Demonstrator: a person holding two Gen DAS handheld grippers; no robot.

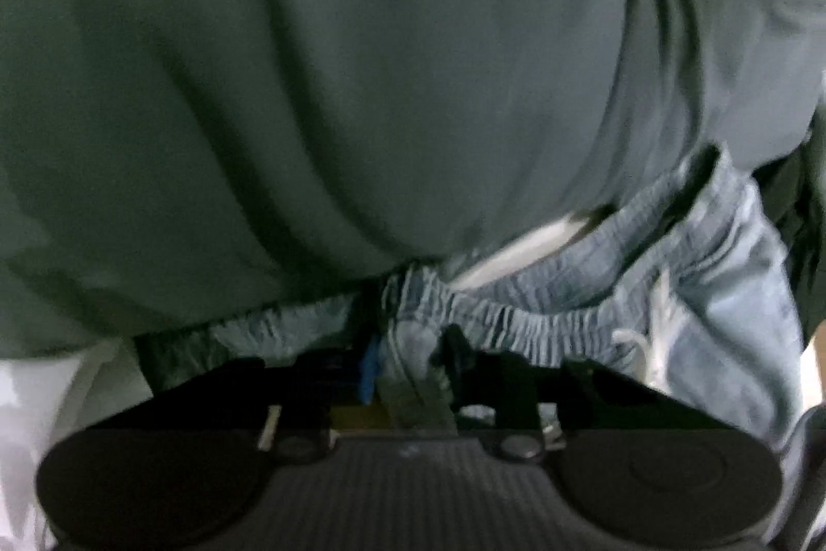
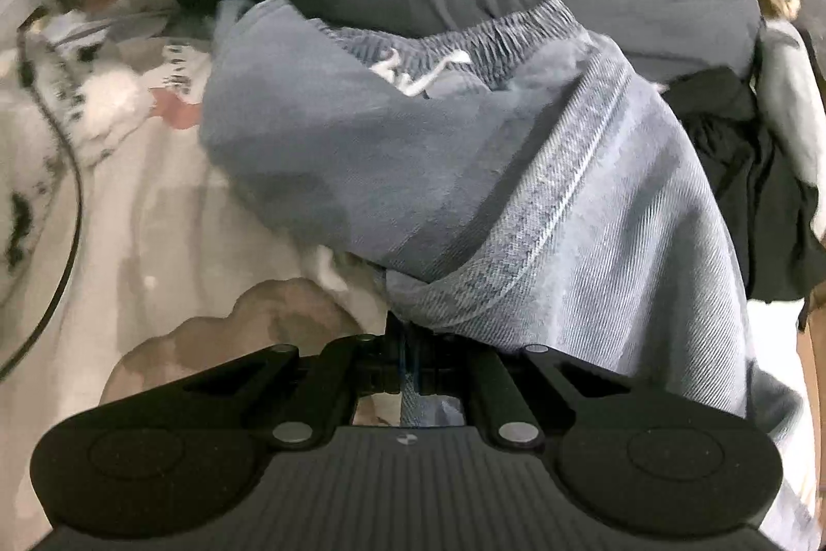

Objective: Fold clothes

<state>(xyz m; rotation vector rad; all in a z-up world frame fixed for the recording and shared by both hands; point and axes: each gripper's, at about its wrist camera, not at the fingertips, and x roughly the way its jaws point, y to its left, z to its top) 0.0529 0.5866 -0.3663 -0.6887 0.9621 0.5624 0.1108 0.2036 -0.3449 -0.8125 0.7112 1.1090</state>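
both fingers pinch the jeans

the left gripper (image 1: 408,375) has its fingers closed on the waistband of the jeans (image 2: 516,169). the right gripper (image 2: 408,365) clamps a hem fold, fingers fully shut. the jeans hang between them, waistband away from the right gripper, against a grey shirt (image 1: 361,60), above a patterned bedsheet (image 2: 155,215).

Both views are dimly and softly lit, without glare. The left wrist view is darker and smeared by motion blur throughout. Fisheye bending and black corners are seen from 10 to 2 o'clock.
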